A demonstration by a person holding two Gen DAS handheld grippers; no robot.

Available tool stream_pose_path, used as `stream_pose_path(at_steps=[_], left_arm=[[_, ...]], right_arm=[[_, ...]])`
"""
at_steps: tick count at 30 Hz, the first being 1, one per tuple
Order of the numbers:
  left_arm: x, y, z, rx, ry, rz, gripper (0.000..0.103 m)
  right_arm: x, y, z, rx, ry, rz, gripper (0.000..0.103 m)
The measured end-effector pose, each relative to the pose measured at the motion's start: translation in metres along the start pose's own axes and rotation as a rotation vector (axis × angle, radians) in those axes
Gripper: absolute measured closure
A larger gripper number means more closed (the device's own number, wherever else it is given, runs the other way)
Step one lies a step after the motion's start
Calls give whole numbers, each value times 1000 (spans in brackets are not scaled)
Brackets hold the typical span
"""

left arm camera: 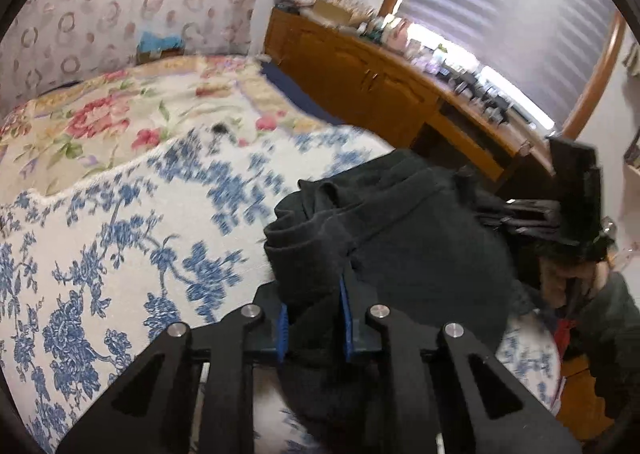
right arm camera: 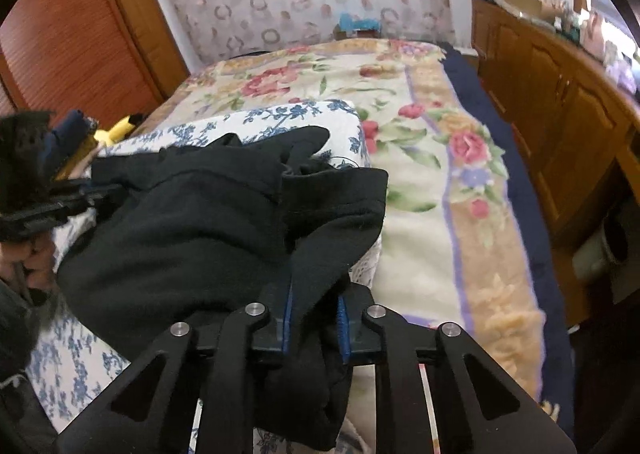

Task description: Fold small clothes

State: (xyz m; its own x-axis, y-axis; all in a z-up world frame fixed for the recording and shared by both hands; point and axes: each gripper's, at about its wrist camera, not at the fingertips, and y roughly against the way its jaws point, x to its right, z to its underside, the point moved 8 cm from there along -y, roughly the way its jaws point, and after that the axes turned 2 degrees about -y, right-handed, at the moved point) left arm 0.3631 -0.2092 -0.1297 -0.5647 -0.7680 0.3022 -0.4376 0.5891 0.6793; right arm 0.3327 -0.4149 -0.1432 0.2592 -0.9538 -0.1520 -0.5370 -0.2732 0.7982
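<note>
I have the black garment (left arm camera: 404, 238) pinched at two places. In the left wrist view, low in the centre of the frame, my left gripper (left arm camera: 313, 328) has its blue-padded fingers (left arm camera: 283, 328) drawn in on a bunched fold of the cloth, which fills the gap between them and hangs below. The rest of the garment spreads up and to the right, over the white cover with blue flowers (left arm camera: 120, 246). At the right edge of that frame I see the other gripper's black body reaching into the far side of the cloth, with a hand (left arm camera: 560, 278) behind it.

In the right wrist view, my right gripper (right arm camera: 316, 328) is likewise clamped on a fold of the black garment, bottom centre, fabric packed between its blue pads (right arm camera: 287, 318). The cloth stretches to the left of the frame toward the left gripper. Beyond lies a floral blanket (right arm camera: 420, 190), and a wooden cabinet (right arm camera: 560, 102) runs down the right side.
</note>
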Motion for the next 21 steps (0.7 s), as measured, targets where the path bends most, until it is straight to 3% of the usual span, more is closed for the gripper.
stream_pose_path(at_steps=[7,13,17,21], left_arm=[[30,56,-18,110,-38,67,88],[29,114,-27,219,-43,61,88],[11,159,-24,286,-33,14,88],[-24,212,-11,344,-10,-85,88]], right_arm=[[-24,50,-24,140,54,17,93],[-57,89,-54,242,137,40,93],[-102,102,-78,298,221,4,93],[-159,99,-102,333,303,-73,93]])
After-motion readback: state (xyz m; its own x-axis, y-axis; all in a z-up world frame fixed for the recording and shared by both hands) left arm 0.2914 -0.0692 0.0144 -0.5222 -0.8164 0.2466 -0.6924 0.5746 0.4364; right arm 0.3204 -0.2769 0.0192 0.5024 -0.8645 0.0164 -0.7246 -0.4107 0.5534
